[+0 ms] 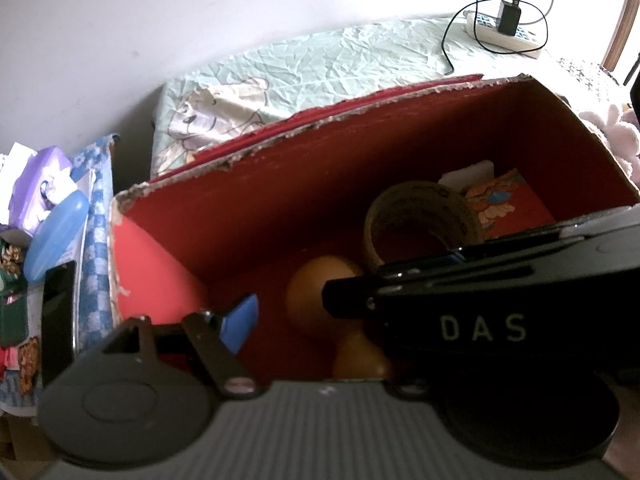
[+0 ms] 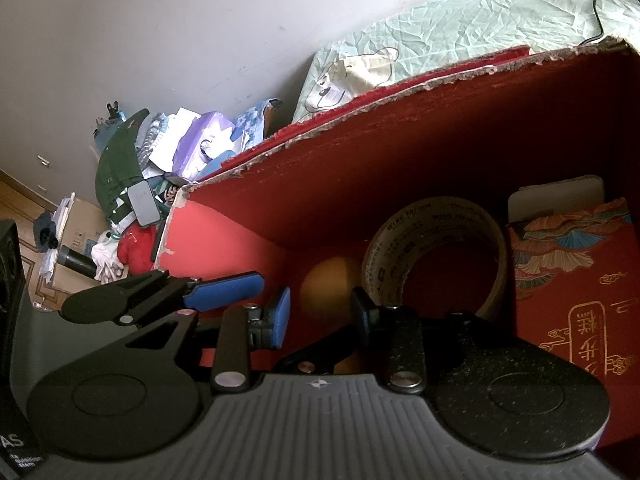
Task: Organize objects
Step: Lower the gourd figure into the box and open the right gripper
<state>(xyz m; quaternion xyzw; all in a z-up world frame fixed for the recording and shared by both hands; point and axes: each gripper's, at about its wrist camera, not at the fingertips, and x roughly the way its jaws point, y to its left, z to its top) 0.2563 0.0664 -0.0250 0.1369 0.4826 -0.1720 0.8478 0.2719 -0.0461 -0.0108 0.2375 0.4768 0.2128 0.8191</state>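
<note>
Both grippers hang over the red box (image 2: 400, 152), jaws spread and holding nothing: right gripper (image 2: 320, 312), left gripper (image 1: 288, 308). Judged step: placing done or picking from the box; next, close on the orange ball (image 2: 328, 284) or withdraw.

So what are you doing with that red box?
A person is tidying things into the red box with a two-finger tool in each hand. Both tools reach down inside it. The right tool is open near an orange ball, gripping nothing. The left tool is also open and empty. A roll of tape and a red packet already sit in the box. Clutter is piled outside it.
</note>
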